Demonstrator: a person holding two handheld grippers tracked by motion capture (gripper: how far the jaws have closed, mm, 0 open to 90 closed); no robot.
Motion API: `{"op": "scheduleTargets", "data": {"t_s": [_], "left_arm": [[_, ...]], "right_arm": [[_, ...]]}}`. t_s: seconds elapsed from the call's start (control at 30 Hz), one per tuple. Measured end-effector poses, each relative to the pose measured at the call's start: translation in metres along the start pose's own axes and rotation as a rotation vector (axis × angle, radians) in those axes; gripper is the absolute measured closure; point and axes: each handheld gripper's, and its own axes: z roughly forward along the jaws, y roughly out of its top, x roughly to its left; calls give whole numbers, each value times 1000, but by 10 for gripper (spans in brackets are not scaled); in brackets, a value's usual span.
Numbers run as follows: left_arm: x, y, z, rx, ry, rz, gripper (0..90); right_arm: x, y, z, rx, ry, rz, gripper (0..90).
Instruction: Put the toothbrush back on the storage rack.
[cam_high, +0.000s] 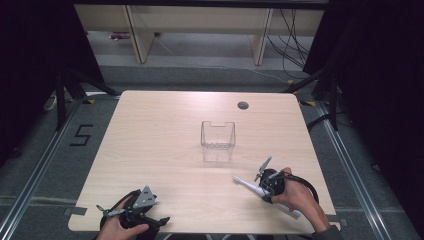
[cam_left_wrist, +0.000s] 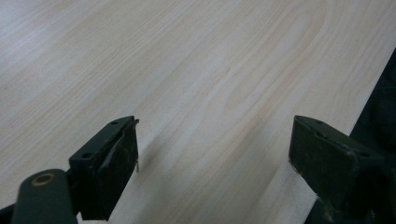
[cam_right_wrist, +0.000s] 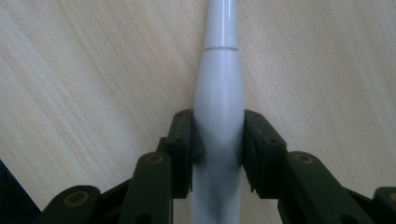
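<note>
Apparently the right gripper (cam_right_wrist: 218, 140) clamps a white toothbrush-like handle (cam_right_wrist: 219, 98); left gripper (cam_left_wrist: 212, 154) gapes.

high: above, facing forward-down | gripper views: close over table (cam_high: 165, 130)

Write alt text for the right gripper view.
The right gripper has its two black jaws closed on the sides of a white electric toothbrush handle, which runs straight up the frame over the pale wooden table.
</note>
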Motion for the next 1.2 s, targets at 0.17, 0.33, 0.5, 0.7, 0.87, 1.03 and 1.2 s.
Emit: {"op": "scheduleTargets", "data": {"t_s": [0.17,0.33,0.5,0.7,0.87,1.03,1.2], "left_arm": [[-1,0,0,-1,-6,-2,151],[0,0,0,-1,1,0,151],[0,0,0,-2,2,0,151],[1,0,0,-2,5,1,151],[1,0,-1,-4,7,1,151],[1,0,-1,-4,7,1,151],[1,0,-1,-4,7,0,152]], "right_arm": [[-4,4,1,36,20,17,663],[-5,8,1,50,20,14,665],[-3,8,1,56,15,37,666],[-5,5,0,37,3,28,667],[-6,2,-4,21,-21,47,668],[-8,-3,-11,-41,-34,43,668],[-15,-10,-30,-117,-68,55,669]]}}
